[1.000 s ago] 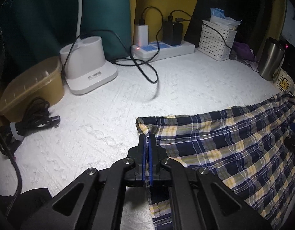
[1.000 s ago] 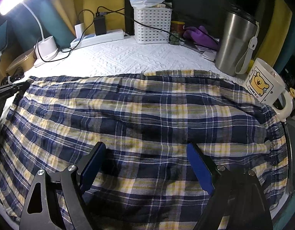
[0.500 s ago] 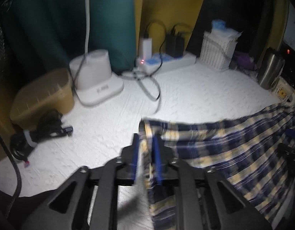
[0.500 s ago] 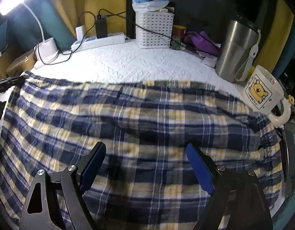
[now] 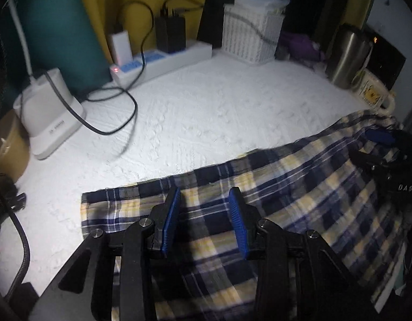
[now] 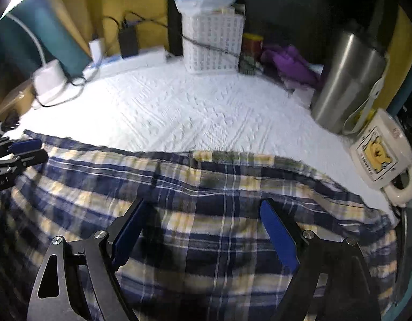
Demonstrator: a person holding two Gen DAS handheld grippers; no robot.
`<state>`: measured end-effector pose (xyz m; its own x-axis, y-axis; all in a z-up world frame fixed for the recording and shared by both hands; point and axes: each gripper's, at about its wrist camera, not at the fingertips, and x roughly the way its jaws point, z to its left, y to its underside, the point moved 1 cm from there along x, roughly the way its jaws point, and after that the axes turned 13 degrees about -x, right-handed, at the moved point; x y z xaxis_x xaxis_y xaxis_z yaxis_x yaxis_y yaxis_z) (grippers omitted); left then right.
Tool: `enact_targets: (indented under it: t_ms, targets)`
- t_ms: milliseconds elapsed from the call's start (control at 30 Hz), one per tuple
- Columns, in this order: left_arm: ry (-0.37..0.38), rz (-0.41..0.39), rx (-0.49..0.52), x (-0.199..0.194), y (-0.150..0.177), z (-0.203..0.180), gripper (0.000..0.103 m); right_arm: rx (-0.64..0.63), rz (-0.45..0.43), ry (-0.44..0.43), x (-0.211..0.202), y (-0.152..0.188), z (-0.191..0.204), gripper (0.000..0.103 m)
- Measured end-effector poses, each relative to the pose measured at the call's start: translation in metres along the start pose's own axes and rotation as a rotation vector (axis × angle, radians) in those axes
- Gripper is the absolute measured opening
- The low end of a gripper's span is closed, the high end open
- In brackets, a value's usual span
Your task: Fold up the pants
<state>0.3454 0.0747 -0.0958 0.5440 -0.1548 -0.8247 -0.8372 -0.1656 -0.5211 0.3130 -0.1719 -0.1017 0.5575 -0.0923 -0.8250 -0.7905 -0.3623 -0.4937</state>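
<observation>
The blue, white and yellow plaid pants (image 5: 299, 187) lie spread along the near edge of the white textured table cover (image 5: 206, 112). My left gripper (image 5: 205, 195) hovers over their left end. Its jaws are opening, the blue pads are apart, and the cloth lies flat below them, not pinched. In the right wrist view my right gripper (image 6: 203, 206) stands wide open over the middle of the pants (image 6: 219, 184), holding nothing. Each gripper shows in the other's view: the right gripper (image 5: 377, 147) at the far right, the left gripper (image 6: 37, 149) at the far left.
Along the back stand a white lamp base (image 5: 50, 112) with a looping black cable (image 5: 125, 112), a power strip (image 5: 163, 58) with chargers and a white basket (image 5: 251, 37). A steel tumbler (image 6: 350, 80) and a bear mug (image 6: 380, 155) stand at the right. A tan box (image 5: 5, 144) sits left.
My left gripper let go of the pants' corner, its jaws spread, and it moved right over the cloth, which now lies flat. My right gripper drew back toward the near edge, still open.
</observation>
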Motion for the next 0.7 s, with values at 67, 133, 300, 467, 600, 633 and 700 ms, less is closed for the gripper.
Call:
enact_targets:
  t_ms: [67,133,300,467,600,633,700]
  targets:
    - [0.005,-0.01,-0.005,0.001,-0.002,0.004,0.037,0.005,0.022,0.002,0.01,-0.001,-0.002,0.087]
    - [0.003,-0.013,-0.008,0.003,-0.005,0.005,0.037,0.007,0.022,0.004,0.015,-0.003,-0.003,0.087]
    - [0.009,-0.002,-0.034,0.001,-0.01,0.009,0.037,0.031,0.026,0.013,0.021,-0.012,-0.01,0.087]
    - [0.077,-0.045,-0.032,-0.036,0.002,0.005,0.049,0.034,-0.012,0.031,-0.002,-0.009,-0.009,0.087]
    - [0.133,-0.035,-0.016,-0.058,0.028,-0.011,0.053,-0.011,-0.036,-0.008,-0.022,0.001,0.009,0.087]
    - [0.143,-0.03,-0.011,-0.059,0.033,-0.015,0.053,-0.025,-0.039,-0.017,-0.026,0.004,0.015,0.087]
    - [0.162,-0.012,0.012,-0.06,0.048,-0.027,0.054,-0.055,-0.044,-0.047,-0.034,0.012,0.032,0.087]
